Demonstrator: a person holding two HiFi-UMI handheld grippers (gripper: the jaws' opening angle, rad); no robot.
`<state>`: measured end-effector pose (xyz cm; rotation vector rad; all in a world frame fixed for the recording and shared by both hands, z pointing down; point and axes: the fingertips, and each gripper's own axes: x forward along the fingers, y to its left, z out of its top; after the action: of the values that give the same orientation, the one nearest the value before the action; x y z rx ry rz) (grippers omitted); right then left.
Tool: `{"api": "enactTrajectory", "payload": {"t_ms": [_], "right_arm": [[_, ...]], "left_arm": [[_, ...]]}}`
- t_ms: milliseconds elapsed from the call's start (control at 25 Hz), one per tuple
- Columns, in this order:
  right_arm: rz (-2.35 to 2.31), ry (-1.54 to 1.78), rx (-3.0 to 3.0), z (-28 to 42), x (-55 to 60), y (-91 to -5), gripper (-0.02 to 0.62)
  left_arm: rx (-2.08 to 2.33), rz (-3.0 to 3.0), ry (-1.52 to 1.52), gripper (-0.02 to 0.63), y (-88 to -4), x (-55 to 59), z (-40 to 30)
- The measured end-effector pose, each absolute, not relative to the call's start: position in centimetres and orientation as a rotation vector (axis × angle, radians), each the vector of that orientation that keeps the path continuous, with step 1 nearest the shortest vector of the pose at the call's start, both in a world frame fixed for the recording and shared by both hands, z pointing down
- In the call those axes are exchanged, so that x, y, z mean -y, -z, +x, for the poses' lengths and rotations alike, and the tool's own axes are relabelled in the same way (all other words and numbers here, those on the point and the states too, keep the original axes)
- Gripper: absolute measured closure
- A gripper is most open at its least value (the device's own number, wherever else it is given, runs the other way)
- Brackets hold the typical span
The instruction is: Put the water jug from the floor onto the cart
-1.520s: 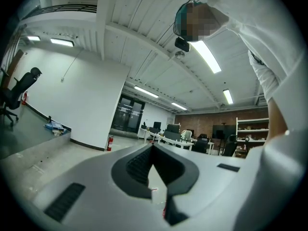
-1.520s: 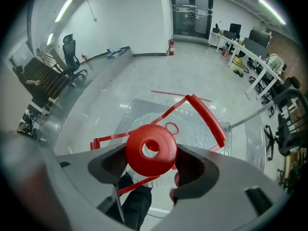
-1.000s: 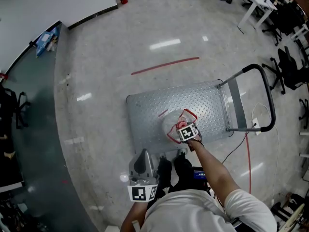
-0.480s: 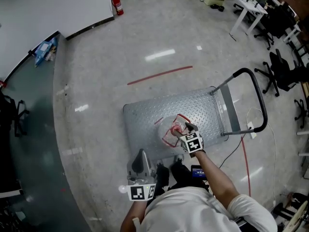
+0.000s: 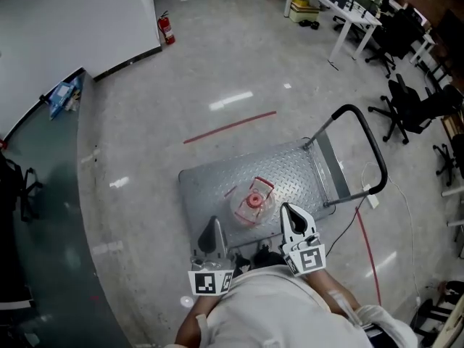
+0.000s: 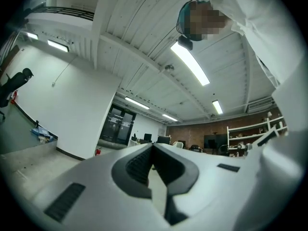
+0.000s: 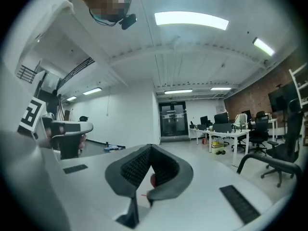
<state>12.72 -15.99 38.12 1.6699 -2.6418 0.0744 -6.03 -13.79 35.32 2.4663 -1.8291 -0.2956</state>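
The clear water jug [image 5: 250, 203] with its red cap and handle stands upright on the ribbed metal deck of the cart [image 5: 210, 183], near the deck's front edge. My right gripper [image 5: 285, 207] hangs close to my body, right of the jug and apart from it. Its jaws have just closed and hold nothing; in the right gripper view the right gripper [image 7: 151, 147] points level into the room. My left gripper [image 5: 213, 222] is held in front of me at the deck's near edge, shut and empty. The left gripper view shows the left gripper [image 6: 153, 146] aimed at the office.
The cart's black push handle [image 5: 362, 133] rises at its right end. A cable [image 5: 362, 220] trails over the floor beside it. A red tape line [image 5: 229, 127] lies beyond the cart. Desks and office chairs [image 5: 406, 100] fill the right; a dark curved counter [image 5: 43, 194] is at the left.
My right gripper has left the jug's top, risen toward my body, swung up to level and shut. The jug stays on the cart. The left gripper has risen a little.
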Motion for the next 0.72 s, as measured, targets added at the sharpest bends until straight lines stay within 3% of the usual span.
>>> {"api": "enactTrajectory", "payload": {"t_ms": [720], "right_arm": [[1.594, -0.126, 2.609, 12.3, 13.9, -40.6, 0.583]], "left_arm": [[1.805, 2.45, 0.288, 0.603, -36.1, 13.3, -5.2]]}}
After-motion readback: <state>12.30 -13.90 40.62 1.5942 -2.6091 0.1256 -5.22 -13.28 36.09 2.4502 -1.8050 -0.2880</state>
